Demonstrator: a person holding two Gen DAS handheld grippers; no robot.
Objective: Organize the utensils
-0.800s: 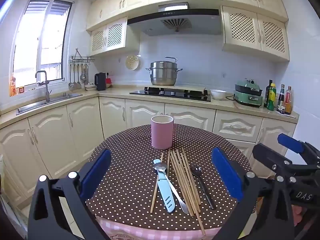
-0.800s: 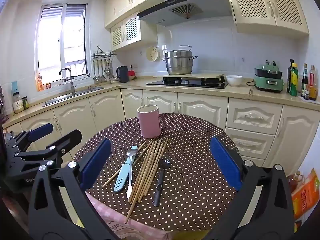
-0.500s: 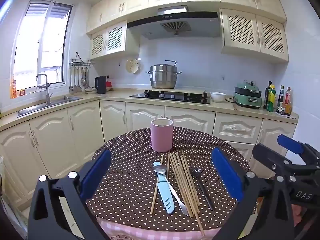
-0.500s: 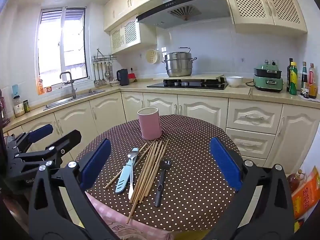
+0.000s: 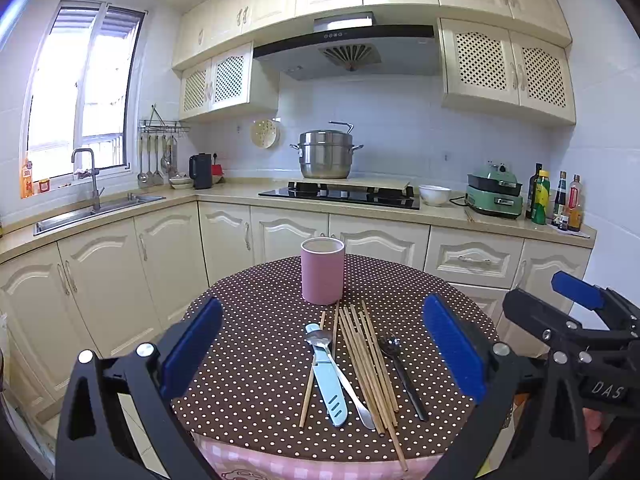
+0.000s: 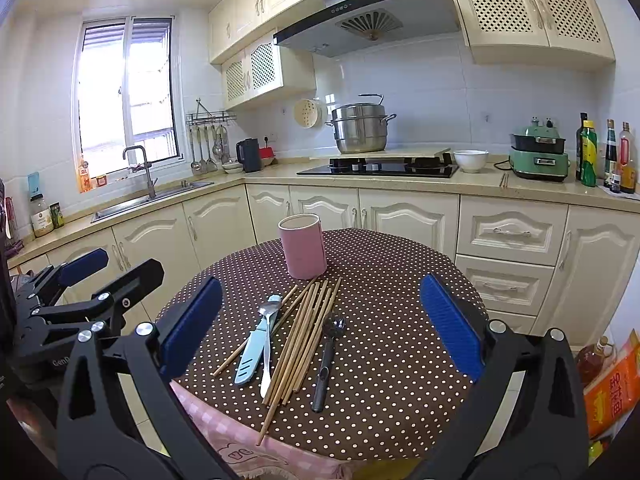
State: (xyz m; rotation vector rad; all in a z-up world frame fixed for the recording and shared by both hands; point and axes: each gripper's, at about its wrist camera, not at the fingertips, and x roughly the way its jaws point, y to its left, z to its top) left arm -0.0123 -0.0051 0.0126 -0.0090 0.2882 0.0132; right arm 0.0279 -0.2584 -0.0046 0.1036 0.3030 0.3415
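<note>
A pink cylindrical holder (image 5: 322, 270) (image 6: 303, 245) stands upright on a round table with a brown polka-dot cloth (image 5: 248, 360) (image 6: 392, 344). In front of it lie several wooden chopsticks (image 5: 368, 364) (image 6: 304, 336), a light blue knife (image 5: 329, 386) (image 6: 253, 350), a silver spoon (image 5: 340, 372) (image 6: 267, 344) and a black spoon (image 5: 402, 376) (image 6: 327, 356). My left gripper (image 5: 320, 350) is open, held back from the utensils with nothing between its blue pads. My right gripper (image 6: 318, 330) is open too, empty, short of the table's near edge. Each gripper shows at the edge of the other's view.
Cream kitchen cabinets (image 5: 120, 264) and a counter run behind the table. A sink (image 5: 92, 210) is at the left, a hob with a steel pot (image 5: 326, 154) in the middle, a green appliance (image 5: 496, 194) and bottles (image 5: 556, 200) at the right. Packages (image 6: 612, 384) sit on the floor at right.
Both views have tilted up a little, so the table and utensils sit slightly lower in the frames. Nothing on the table has moved and both grippers stay open.
</note>
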